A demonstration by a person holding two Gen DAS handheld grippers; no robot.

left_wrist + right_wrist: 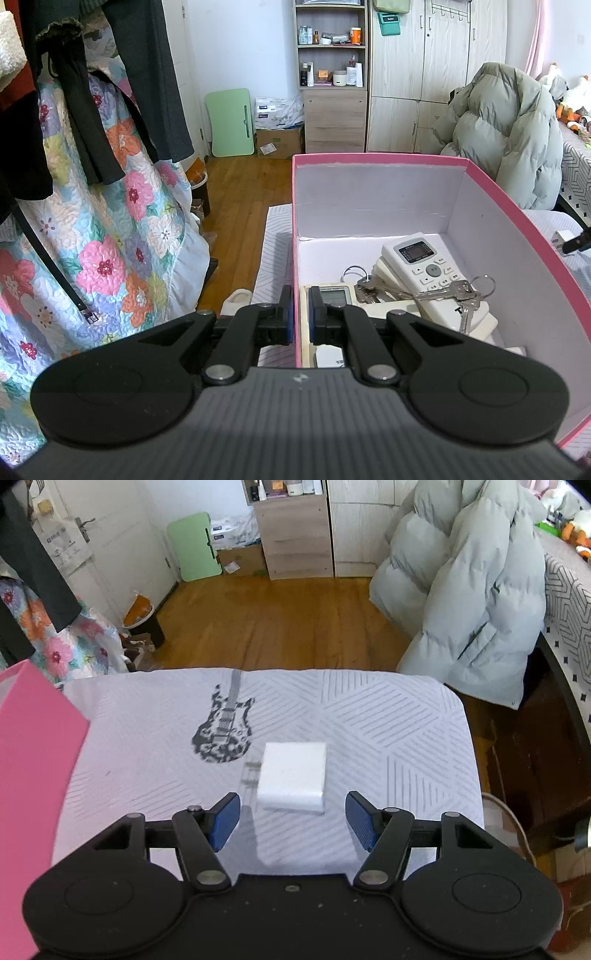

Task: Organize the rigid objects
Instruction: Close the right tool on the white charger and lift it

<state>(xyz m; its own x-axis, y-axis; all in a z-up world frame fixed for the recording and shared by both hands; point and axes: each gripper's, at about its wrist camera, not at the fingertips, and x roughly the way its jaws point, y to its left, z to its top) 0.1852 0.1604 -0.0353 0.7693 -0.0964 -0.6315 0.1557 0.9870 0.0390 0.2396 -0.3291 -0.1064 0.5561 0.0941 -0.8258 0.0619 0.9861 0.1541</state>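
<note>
While left tongs (301, 314) clamp the pink box (369, 158) wall, right tongs (291, 819), spread, should straddle the white charger (293, 775) squarely before closing.

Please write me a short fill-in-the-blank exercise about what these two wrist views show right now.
1. The left claw is shut on the near wall of the ____ box.
2. On top of the white remote in that box lies a bunch of ____.
3. The right claw is ____, with the white charger just ahead of its fingertips.
4. The cloth under the charger bears a print of a ____.

Missing words: pink; keys; open; guitar
</note>
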